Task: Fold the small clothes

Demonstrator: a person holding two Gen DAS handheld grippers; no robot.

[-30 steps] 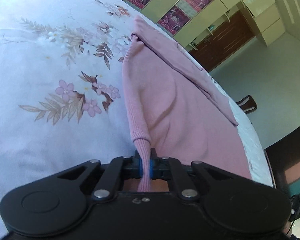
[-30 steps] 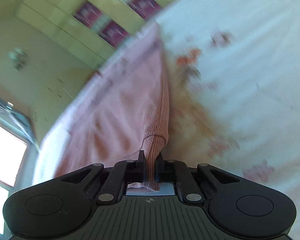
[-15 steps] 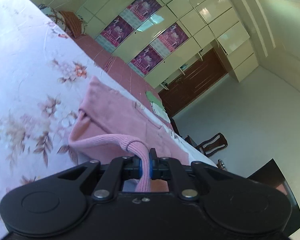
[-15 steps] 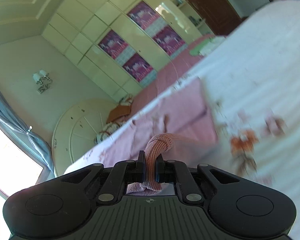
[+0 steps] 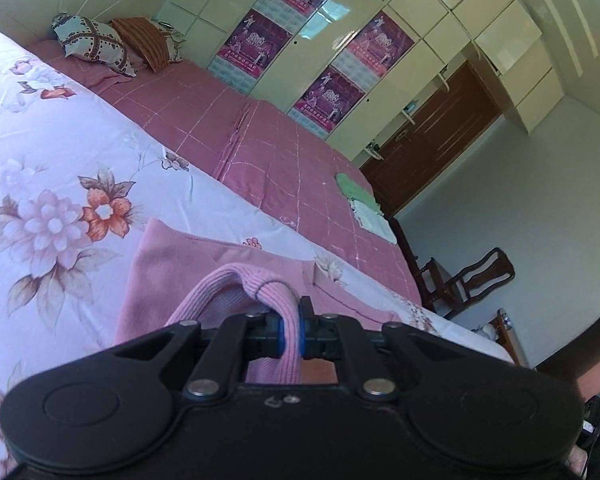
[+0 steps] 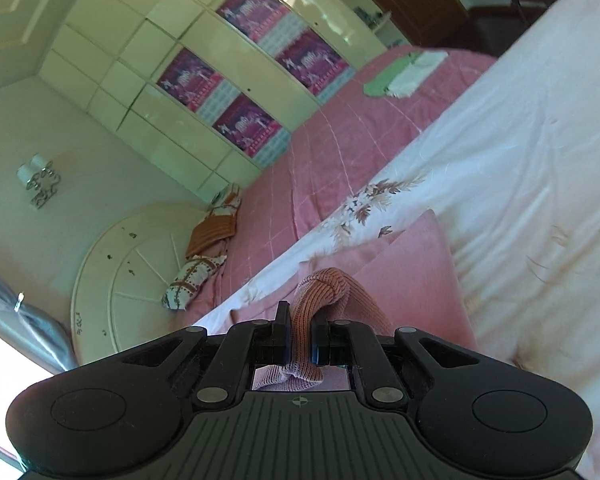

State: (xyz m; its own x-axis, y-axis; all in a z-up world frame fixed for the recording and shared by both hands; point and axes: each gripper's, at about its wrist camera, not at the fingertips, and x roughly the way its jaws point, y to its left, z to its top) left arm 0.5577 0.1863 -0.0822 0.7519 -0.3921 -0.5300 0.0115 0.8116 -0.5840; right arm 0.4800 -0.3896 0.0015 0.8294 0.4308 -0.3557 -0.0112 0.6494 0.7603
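A pink garment (image 5: 168, 268) lies on the floral white sheet (image 5: 40, 168), partly folded over on itself. My left gripper (image 5: 290, 330) is shut on its ribbed pink hem (image 5: 260, 280), which loops up out of the jaws. My right gripper (image 6: 300, 338) is shut on the other ribbed hem corner (image 6: 328, 284), with the garment's body (image 6: 420, 264) lying beyond it on the sheet (image 6: 520, 168). The lower part of the garment is hidden under both grippers.
A pink checked bedspread (image 5: 260, 136) covers the far side of the bed, with pillows (image 5: 96, 44) at its head and folded green and white clothes (image 5: 364, 204) near its foot. Wardrobe doors with posters (image 5: 312, 48) stand behind. A wooden chair (image 5: 472, 280) stands beside the bed.
Both grippers have lifted the ribbed hem and carried it forward over the garment, tilting up. The garment now looks shorter, doubled over on itself. Both grips are unchanged.
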